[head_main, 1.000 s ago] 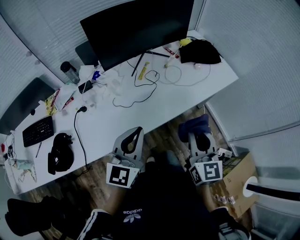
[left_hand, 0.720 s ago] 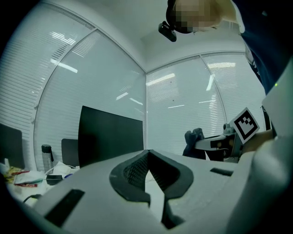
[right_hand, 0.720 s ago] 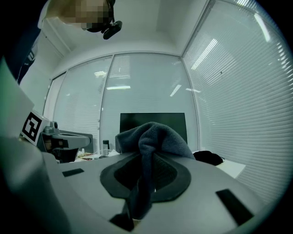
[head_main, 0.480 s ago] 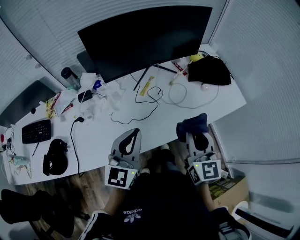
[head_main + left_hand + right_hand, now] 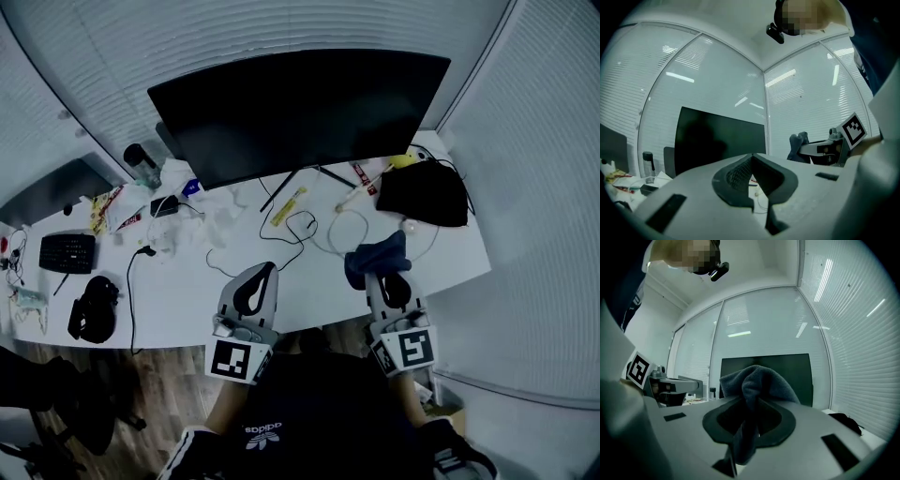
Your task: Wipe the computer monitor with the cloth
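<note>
A cluttered white worktop [image 5: 187,291] stands in a room walled with blinds [image 5: 84,56]. At 7 o'clock, the left gripper [image 5: 258,281] has its fingers closed together and empty. At 12, the dark monitor [image 5: 300,112] stands upright, its long axis left to right and its screen facing the person. At 4 o'clock, the right gripper [image 5: 392,286] has its fingers clamped on the blue cloth [image 5: 375,258].

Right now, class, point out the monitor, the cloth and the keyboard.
monitor [image 5: 300,112]: head view, middle of dark screen.
cloth [image 5: 761,380]: right gripper view, bunched top fold.
keyboard [image 5: 68,253]: head view, middle of keys.
</note>
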{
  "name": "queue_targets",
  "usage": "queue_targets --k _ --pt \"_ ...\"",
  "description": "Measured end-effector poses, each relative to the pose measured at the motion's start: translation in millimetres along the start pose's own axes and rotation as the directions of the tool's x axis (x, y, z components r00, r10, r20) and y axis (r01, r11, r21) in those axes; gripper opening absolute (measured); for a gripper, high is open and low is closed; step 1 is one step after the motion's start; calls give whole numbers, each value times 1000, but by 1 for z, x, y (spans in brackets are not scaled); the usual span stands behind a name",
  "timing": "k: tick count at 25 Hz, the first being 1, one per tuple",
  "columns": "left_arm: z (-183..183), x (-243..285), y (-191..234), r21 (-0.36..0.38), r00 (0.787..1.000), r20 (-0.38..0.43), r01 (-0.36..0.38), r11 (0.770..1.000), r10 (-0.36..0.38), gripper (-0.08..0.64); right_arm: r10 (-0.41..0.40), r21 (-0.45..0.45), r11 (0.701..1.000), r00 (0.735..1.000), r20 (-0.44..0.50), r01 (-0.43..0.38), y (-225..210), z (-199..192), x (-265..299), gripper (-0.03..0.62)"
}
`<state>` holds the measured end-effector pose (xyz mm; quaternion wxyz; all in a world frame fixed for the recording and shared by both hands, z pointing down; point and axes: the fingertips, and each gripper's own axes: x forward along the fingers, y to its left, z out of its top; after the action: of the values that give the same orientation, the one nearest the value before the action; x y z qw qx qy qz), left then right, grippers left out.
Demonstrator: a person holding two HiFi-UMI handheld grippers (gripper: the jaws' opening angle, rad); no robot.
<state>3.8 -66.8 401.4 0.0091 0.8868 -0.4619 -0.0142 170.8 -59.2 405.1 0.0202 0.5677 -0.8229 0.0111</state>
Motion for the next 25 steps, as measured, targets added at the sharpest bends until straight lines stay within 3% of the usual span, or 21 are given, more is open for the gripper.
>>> queue_targets --k 3,9,20,25 --pt "-10 9 -2 9 999 -31 -30 1000 30 5 33 5 999 999 -7 -33 -16 -2 9 48" --pt "-3 25 -2 4 996 10 -93 996 93 5 83 10 997 997 -5 -83 -31 -5 30 48" --pt "0 30 36 2 982 22 -189 982 189 5 190 -18 982 982 14 -190 -15 9 78 48" --pt "10 24 58 -1 973 47 -224 975 224 5 242 -27 970 967 82 -240 5 38 108 48"
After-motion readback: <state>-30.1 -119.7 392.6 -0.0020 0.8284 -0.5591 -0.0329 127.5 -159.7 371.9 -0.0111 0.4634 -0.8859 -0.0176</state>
